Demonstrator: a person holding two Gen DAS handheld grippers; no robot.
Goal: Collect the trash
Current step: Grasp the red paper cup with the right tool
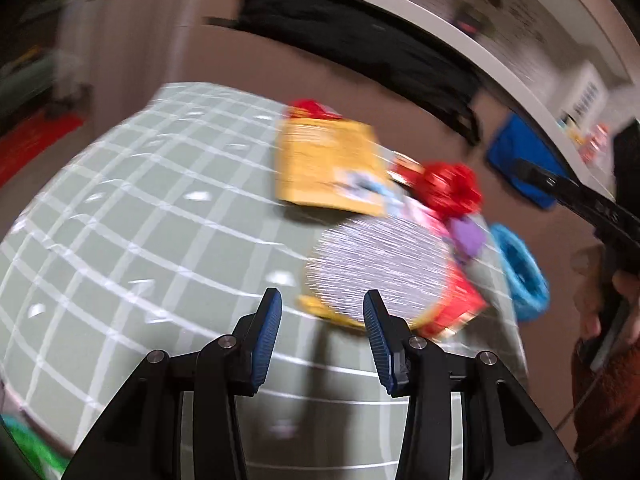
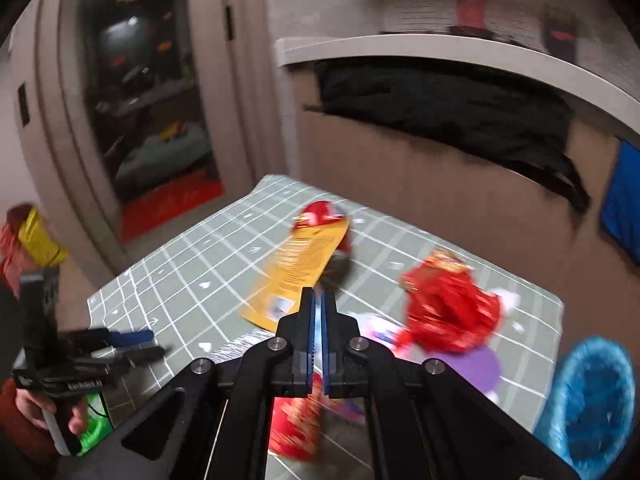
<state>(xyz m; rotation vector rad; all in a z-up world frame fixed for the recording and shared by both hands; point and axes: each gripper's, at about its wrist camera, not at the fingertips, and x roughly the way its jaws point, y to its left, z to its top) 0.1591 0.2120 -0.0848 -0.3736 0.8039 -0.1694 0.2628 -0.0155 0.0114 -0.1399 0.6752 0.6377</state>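
1. The trash lies on the desk (image 2: 192, 280), spread over its far and right part: a yellow pouch (image 1: 328, 164), a silver foil bag (image 1: 376, 272), a crumpled red wrapper (image 2: 452, 312), a red packet (image 2: 298, 424) and a purple scrap (image 2: 476, 364).
2. All of it looks light, thin and crinkly. I judge it will slide on the checked cloth instead of lifting if pushed flat, and foil is likely slippery between the pads.
3. The yellow pouch lies flat; its free near edge or a corner looks like the best hold. The red wrapper is bunched, so any raised fold should take a pinch. The foil bag rests partly over the red packet, so its lifted rim is the place to take it.
4. The left gripper (image 1: 322, 320) has its fingers spread, empty, just short of the foil bag.
5. The right gripper (image 2: 318, 320) has its fingers pressed nearly together; I see nothing caught between them, though blur makes that uncertain.
6. A blue fuzzy basket (image 2: 588, 400) sits just off the desk's right edge; perhaps the bin, but I cannot tell.
7. Writing: the left gripper's body reads roughly "GenRobot.AI" in the right wrist view. The pouch carries dark print, too blurred to read.
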